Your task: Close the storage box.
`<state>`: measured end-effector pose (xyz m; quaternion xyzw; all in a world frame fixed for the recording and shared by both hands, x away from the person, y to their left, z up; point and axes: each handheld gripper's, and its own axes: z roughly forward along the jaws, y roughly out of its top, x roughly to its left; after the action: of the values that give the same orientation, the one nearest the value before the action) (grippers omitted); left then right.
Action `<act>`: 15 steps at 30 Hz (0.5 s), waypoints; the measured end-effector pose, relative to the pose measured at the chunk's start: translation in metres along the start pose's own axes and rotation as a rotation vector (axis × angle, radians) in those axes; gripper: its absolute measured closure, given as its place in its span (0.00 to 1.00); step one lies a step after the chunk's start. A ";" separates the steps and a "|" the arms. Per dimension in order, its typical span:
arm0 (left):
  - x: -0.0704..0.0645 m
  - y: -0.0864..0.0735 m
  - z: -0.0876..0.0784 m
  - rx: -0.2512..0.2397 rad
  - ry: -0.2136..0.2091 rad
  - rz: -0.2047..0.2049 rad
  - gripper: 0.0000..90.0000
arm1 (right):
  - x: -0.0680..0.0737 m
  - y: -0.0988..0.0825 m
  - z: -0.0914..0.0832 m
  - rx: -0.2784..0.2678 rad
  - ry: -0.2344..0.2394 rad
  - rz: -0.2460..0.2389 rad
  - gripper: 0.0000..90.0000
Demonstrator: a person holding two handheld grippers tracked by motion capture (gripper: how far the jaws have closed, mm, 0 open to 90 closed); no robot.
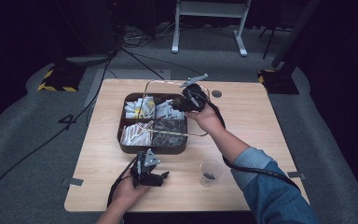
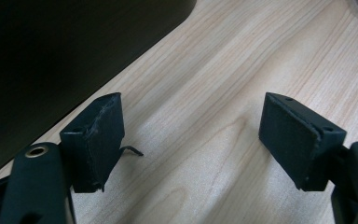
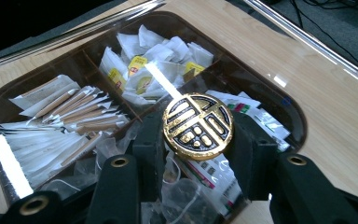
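Note:
A dark brown compartment box (image 1: 152, 149) stands on the wooden table, filled with white tea bags (image 3: 140, 65), paper sticks (image 3: 74, 112) and sachets. Its clear lid (image 1: 186, 134) hangs tilted over the box's right half. My right gripper (image 1: 186, 101) is shut on the lid's round gold knob (image 3: 198, 126), one black jaw on each side of it. The lid's shiny edge (image 3: 298, 35) runs across the upper right of the right gripper view. My left gripper (image 1: 161, 176) rests on the table in front of the box; its jaws (image 2: 191, 135) stand open over bare wood.
A clear plastic cup (image 1: 210, 172) with something dark at its bottom stands near the table's front edge, right of the left gripper. The box's dark wall (image 2: 51, 46) is close on the left gripper's left. Cables run over the grey floor behind the table.

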<state>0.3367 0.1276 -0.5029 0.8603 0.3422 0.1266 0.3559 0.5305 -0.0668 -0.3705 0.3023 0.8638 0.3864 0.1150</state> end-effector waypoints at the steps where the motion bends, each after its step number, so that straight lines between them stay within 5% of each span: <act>1: 0.000 0.000 0.000 -0.001 0.000 0.000 0.25 | 0.002 0.001 0.002 0.001 0.003 -0.003 0.65; 15: 0.000 0.000 0.000 0.000 0.000 0.001 0.25 | 0.027 0.008 0.042 0.033 0.003 -0.052 0.65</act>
<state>0.3367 0.1275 -0.5030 0.8606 0.3415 0.1267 0.3560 0.5308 -0.0215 -0.3923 0.2810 0.8777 0.3696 0.1189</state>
